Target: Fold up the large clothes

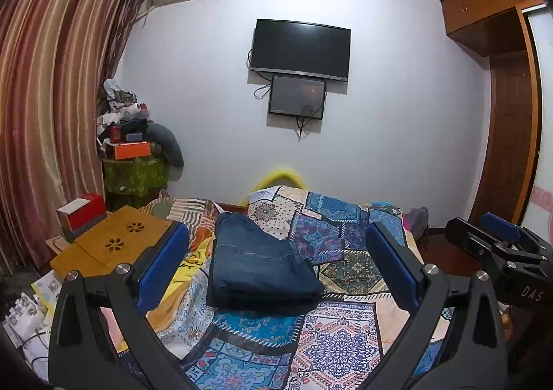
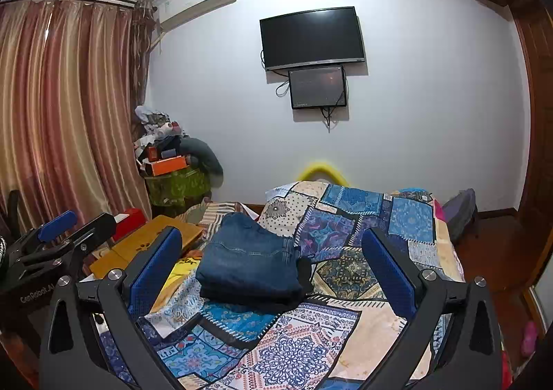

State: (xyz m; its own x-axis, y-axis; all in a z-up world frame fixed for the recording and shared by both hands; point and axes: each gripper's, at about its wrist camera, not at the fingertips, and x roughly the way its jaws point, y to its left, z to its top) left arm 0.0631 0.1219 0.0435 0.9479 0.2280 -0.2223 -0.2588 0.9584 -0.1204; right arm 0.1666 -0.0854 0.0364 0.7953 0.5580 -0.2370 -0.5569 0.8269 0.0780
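A pair of blue jeans [image 1: 257,265] lies folded into a compact stack on the patchwork bedspread [image 1: 331,331]. In the left wrist view my left gripper [image 1: 276,262] hovers above and in front of it, open, blue pads wide apart with nothing between them. The right gripper shows at the right edge there [image 1: 497,238]. In the right wrist view the same folded jeans [image 2: 250,264] sit ahead of my right gripper [image 2: 273,258], which is also open and holds nothing. The left gripper [image 2: 62,227] appears at that view's left edge.
A low wooden lap table [image 1: 110,245] with a red and white box [image 1: 81,213] stands at the bed's left. Cluttered boxes and clothes [image 1: 131,134] pile in the corner by the curtain [image 1: 41,113]. A television [image 1: 300,48] hangs on the wall; a wardrobe [image 1: 508,79] stands right.
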